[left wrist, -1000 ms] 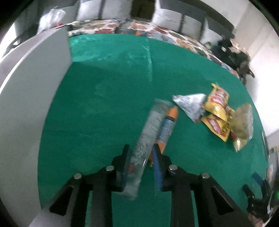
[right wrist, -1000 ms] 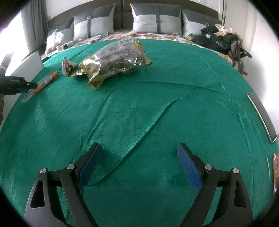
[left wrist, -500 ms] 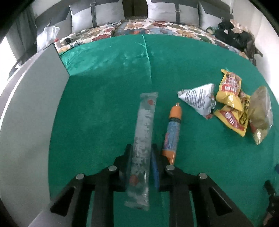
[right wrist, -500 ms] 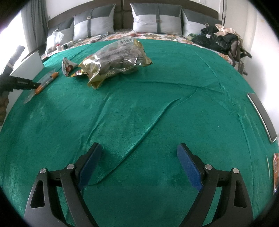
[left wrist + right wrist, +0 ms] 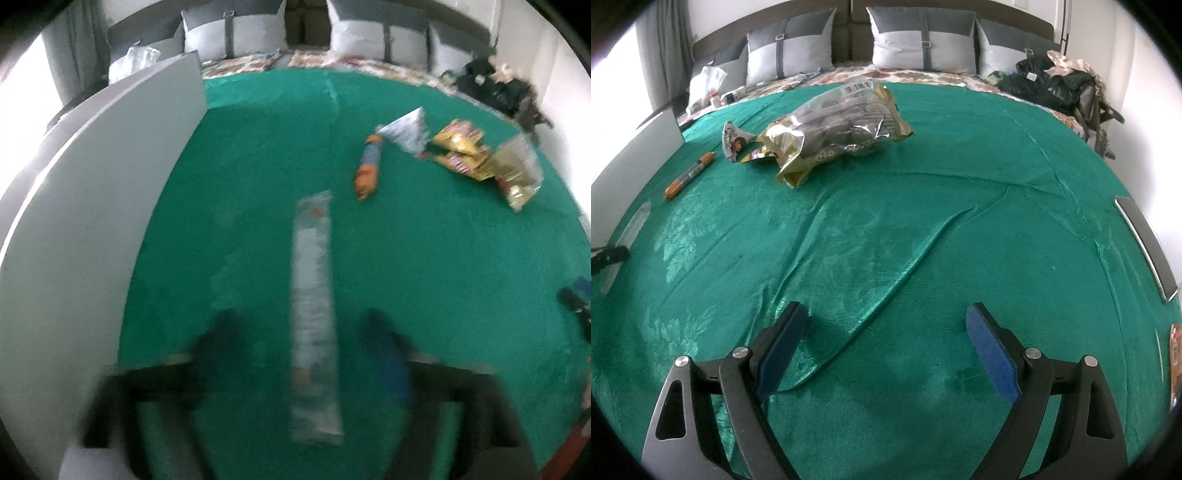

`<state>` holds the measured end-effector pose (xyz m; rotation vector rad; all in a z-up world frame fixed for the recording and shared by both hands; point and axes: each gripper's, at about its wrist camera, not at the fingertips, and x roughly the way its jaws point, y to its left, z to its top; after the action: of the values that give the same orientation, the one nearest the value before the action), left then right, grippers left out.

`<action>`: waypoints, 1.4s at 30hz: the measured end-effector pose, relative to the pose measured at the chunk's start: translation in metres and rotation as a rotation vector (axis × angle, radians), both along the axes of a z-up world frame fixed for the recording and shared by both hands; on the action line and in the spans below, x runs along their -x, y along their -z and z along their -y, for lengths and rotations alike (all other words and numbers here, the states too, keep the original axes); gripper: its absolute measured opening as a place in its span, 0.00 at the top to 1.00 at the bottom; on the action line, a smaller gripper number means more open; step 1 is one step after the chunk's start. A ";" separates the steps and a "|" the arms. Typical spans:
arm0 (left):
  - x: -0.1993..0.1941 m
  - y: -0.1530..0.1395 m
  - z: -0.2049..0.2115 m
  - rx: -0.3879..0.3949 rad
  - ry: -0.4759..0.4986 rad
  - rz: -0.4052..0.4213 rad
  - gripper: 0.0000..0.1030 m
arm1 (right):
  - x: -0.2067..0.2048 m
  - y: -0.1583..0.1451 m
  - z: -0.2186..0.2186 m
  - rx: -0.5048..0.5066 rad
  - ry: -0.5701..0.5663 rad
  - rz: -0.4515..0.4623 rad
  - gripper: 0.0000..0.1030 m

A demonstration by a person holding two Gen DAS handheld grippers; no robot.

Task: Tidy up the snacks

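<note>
In the left wrist view a long clear snack packet lies on the green bedspread, between the blurred fingers of my left gripper, which is open and apart from it. An orange sausage stick, a white triangular packet, yellow packets and a gold bag lie farther right. My right gripper is open and empty, low over the bedspread. In its view the gold bag, the sausage stick and the clear packet show at left.
A white panel stands along the left edge of the bed, also seen in the right wrist view. Grey pillows line the headboard. Dark clothes are piled at the far right. A dark flat device lies at the right edge.
My left gripper opened and let go of the clear packet, which now lies on the bedspread nearer the white panel, away from the sausage stick. The right gripper has not moved.
</note>
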<state>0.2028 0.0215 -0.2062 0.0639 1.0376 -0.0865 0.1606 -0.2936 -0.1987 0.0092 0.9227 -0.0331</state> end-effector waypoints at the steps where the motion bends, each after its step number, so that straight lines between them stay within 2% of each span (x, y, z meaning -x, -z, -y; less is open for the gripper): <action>1: 0.000 0.002 -0.002 0.003 -0.002 0.022 0.12 | 0.000 0.000 0.001 0.000 0.000 0.000 0.12; 4: -0.003 0.008 -0.009 0.018 -0.023 0.055 0.00 | 0.000 0.000 0.000 0.001 0.002 -0.001 0.12; 7: -0.001 0.011 -0.010 0.024 -0.018 0.094 0.00 | -0.001 0.001 0.002 -0.002 0.005 -0.002 0.11; 12: 0.000 0.014 -0.012 0.029 -0.016 0.097 0.00 | 0.000 0.000 0.000 0.000 0.026 -0.016 0.11; 14: 0.000 0.014 -0.013 0.029 -0.016 0.097 0.00 | -0.004 -0.004 -0.012 0.002 0.033 -0.066 0.12; 16: 0.000 0.014 -0.013 0.030 -0.016 0.097 0.00 | -0.014 -0.014 -0.035 -0.053 -0.010 -0.052 0.12; 18: 0.000 0.014 -0.012 0.030 -0.015 0.097 0.00 | -0.035 -0.026 -0.068 -0.123 -0.078 -0.045 0.12; 21: 0.000 0.013 -0.013 0.030 -0.015 0.097 0.00 | -0.083 -0.037 -0.123 -0.183 -0.184 -0.088 0.14; 24: 0.000 0.013 -0.013 0.030 -0.015 0.097 0.00 | -0.142 -0.040 -0.176 -0.156 -0.260 -0.146 0.14; 28: 0.000 0.014 -0.013 0.029 -0.015 0.097 0.00 | -0.193 -0.034 -0.211 -0.128 -0.248 -0.190 0.19; 30: 0.001 0.014 -0.013 0.029 -0.015 0.097 0.00 | -0.209 -0.024 -0.218 -0.140 -0.222 -0.238 0.30; 32: 0.000 0.014 -0.013 0.030 -0.015 0.097 0.00 | -0.219 -0.016 -0.223 -0.142 -0.203 -0.270 0.37; 33: 0.001 0.014 -0.013 0.030 -0.015 0.097 0.00 | -0.219 -0.015 -0.227 -0.130 -0.199 -0.275 0.49; 34: 0.000 0.014 -0.013 0.030 -0.015 0.097 0.00 | -0.217 -0.016 -0.228 -0.094 -0.201 -0.257 0.57; 35: -0.001 0.014 -0.012 0.029 -0.015 0.097 0.00 | -0.216 -0.017 -0.229 -0.082 -0.214 -0.254 0.73; 36: -0.001 0.014 -0.012 0.029 -0.016 0.097 0.00 | -0.212 -0.017 -0.227 -0.081 -0.226 -0.256 0.81; 37: -0.001 0.014 -0.012 0.029 -0.016 0.097 0.00 | -0.207 -0.017 -0.225 -0.075 -0.246 -0.263 0.84; 42: -0.001 0.014 -0.012 0.029 -0.016 0.097 0.00 | -0.176 -0.018 -0.204 -0.044 -0.347 -0.312 0.84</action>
<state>0.2035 0.0338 -0.2201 0.0328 0.9396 -0.0830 0.3365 -0.0892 -0.1808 -0.1188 1.2259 0.3158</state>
